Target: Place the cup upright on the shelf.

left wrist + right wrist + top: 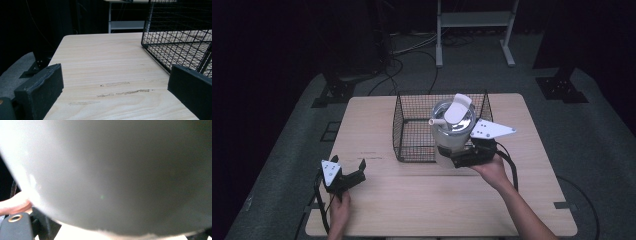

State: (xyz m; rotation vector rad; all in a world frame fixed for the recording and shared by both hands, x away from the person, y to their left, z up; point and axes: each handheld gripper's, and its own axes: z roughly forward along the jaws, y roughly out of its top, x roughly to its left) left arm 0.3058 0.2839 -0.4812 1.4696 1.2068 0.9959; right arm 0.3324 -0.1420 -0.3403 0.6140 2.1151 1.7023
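A white tumbler (449, 135) with a clear lid and a white flip tab is held upright at the front edge of the black wire basket (412, 122). My right gripper (457, 156) is shut on the tumbler's lower body, and its pale wall (112, 175) looms close in the right gripper view. Whether the tumbler's base touches the table is hidden. My left gripper (354, 172) rests near the table's front left, open, with nothing between its jaws. Bare wood (110, 75) lies ahead of it, and the basket's corner (180, 37) is to its right.
The light wooden table (377, 210) stands on a grey floor mat. Cables and black stand feet (337, 90) lie on the floor behind it, with a white frame (472, 30) farther back. The basket sits at the table's middle back.
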